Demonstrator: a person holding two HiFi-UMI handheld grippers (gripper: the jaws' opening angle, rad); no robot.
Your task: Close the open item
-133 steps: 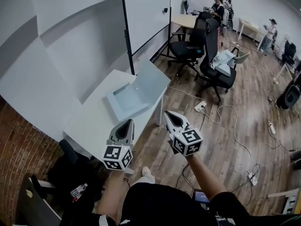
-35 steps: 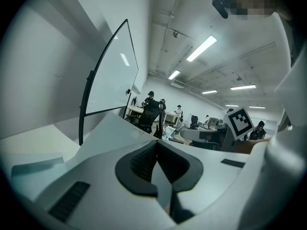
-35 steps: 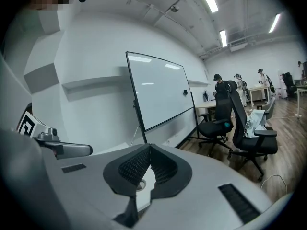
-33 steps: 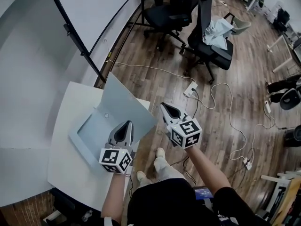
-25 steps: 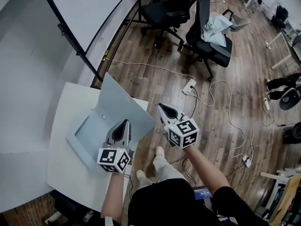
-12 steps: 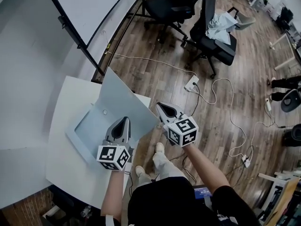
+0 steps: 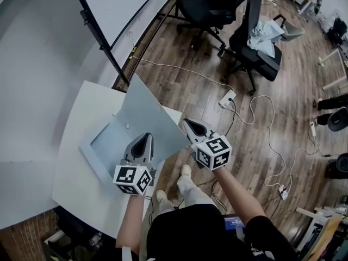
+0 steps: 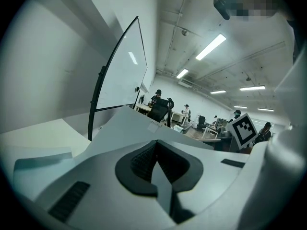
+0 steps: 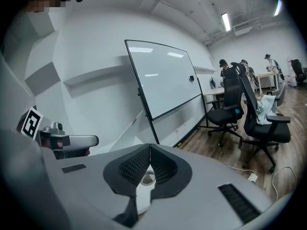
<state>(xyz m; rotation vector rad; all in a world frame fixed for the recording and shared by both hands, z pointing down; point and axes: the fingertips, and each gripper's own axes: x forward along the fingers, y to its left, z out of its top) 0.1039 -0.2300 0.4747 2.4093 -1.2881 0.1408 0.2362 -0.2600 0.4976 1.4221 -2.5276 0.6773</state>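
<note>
Facing an open grey case [image 7: 109,145] on the white surface [image 7: 76,173], left tongs [image 7: 146,137] and right tongs [image 7: 188,123] pressed together, empty; likely light, stiff, best pushed down at the raised lid [image 7: 149,116] edge

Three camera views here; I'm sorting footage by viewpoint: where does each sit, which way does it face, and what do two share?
Head view: on the person's head, facing steeply down at the white table and open box; shows left gripper, right gripper, forearms, lap.
Left gripper view: rides the left gripper, facing along its shut jaws over the box lid toward the whiteboard.
Right gripper view: rides the right gripper, along its shut jaws toward the whiteboard and office chairs.
Shared: both gripper views show the whiteboard.
</note>
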